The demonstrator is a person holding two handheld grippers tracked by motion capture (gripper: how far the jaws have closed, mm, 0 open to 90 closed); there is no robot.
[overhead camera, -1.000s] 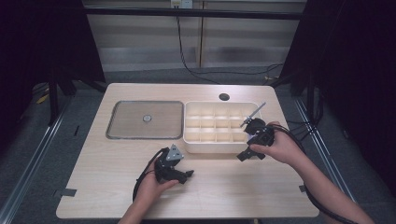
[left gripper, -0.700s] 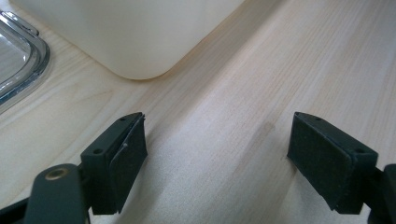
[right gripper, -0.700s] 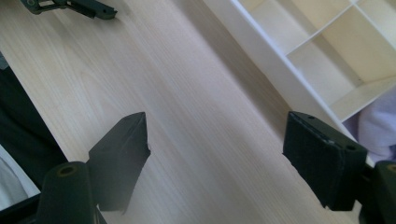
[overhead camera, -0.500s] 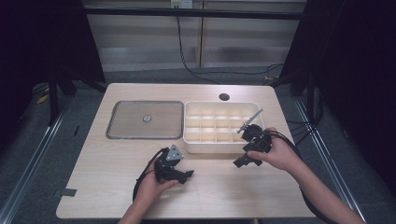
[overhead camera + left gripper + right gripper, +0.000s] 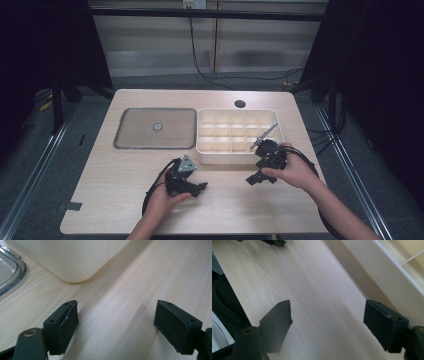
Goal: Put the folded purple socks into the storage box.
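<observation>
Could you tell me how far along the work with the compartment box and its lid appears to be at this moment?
Little looks done: the clear lid lies flat on the table beside the cream compartment box, whose cells look empty. Nothing is in hand: the left gripper and the right gripper both have their jaws open over bare wood in front of the box. Any filling or closing of the box appears to be still ahead.

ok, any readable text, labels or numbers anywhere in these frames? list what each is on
None readable.
White plastic compartment box: plain walls, no label.
Clear flat lid with metal rim: no print; a small round mark at its centre, too small to tell.
Left gripper and right gripper: black pads, no markings.
Light wooden table: only grain.
</observation>
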